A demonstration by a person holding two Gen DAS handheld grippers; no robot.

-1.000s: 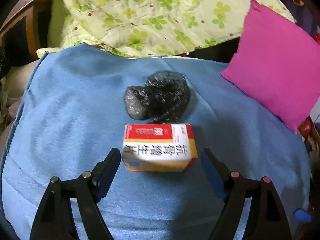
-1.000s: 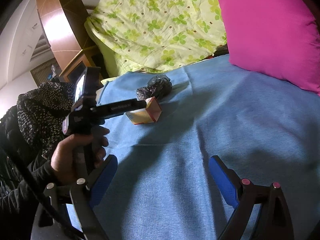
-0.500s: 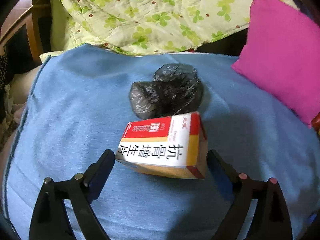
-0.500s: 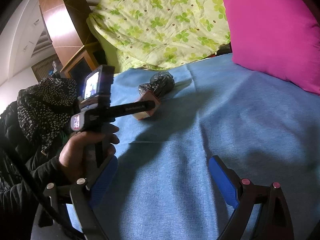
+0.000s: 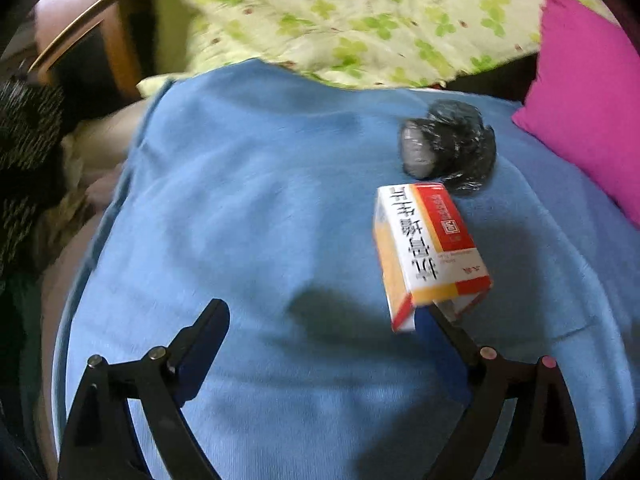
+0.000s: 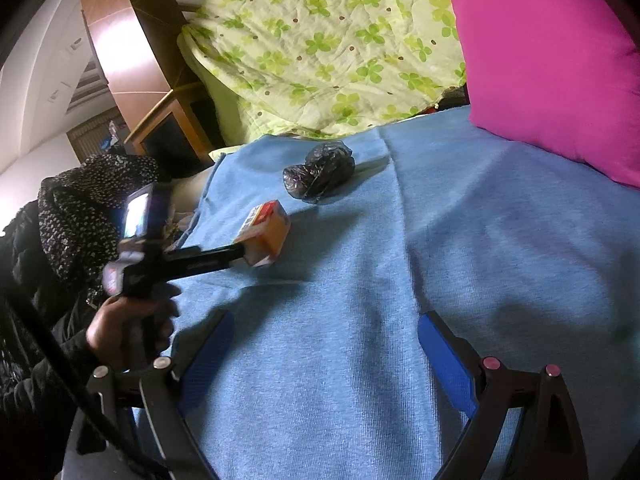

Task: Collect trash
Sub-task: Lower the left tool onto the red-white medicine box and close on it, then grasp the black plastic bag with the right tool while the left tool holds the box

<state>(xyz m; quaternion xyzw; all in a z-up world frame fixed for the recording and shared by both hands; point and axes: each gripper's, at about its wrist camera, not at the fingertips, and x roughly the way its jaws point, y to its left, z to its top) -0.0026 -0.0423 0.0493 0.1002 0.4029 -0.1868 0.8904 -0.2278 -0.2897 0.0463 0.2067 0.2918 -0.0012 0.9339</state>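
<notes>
Left gripper (image 5: 320, 320): jaws wide apart, box (image 5: 430, 248) touching the right finger, tilted over the blue blanket (image 5: 260, 220). Box white, red, orange, printed. Right gripper (image 6: 324, 344) apart, empty. Beyond: crumpled black bag (image 5: 448, 146), pink pillow (image 5: 592, 120), clover quilt (image 5: 360, 20).

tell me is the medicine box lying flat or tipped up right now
Tipped up. The medicine box rests its near end on the left gripper's right finger, far end toward the black bag; jaws wide open.
</notes>
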